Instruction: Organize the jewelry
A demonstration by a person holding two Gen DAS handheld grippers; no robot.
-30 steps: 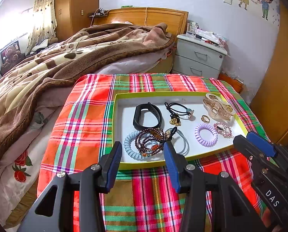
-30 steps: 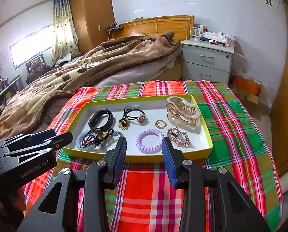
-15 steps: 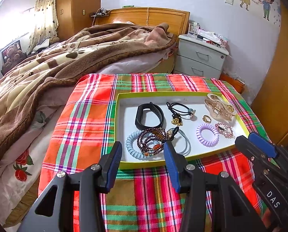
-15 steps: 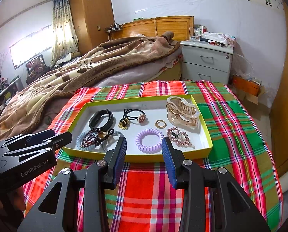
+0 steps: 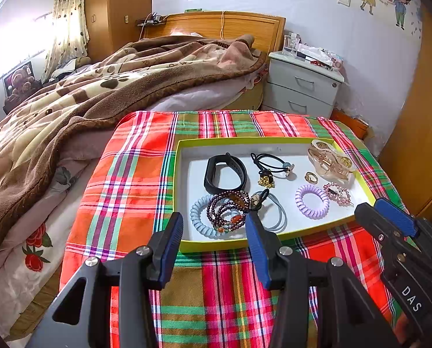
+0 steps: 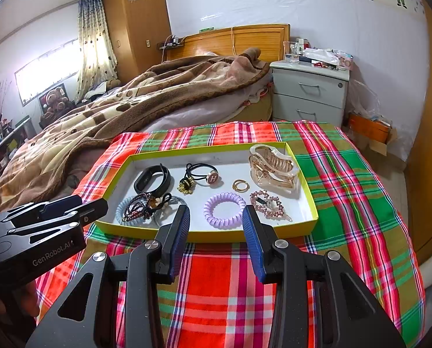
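Black left claw (image 5: pixel 214 227) and right claw (image 6: pixel 216 221) hover gaping before tray (image 6: pixel 204 235).

Bright daylight pours in from the window (image 6: pixel 49 71) at far left, blown out to white glare; both views are sharp, with strong fisheye bending and dark corners

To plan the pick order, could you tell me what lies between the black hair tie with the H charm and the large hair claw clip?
A gold ring lies between the hair tie and the claw clip, touching neither; the right wrist view shows it best.
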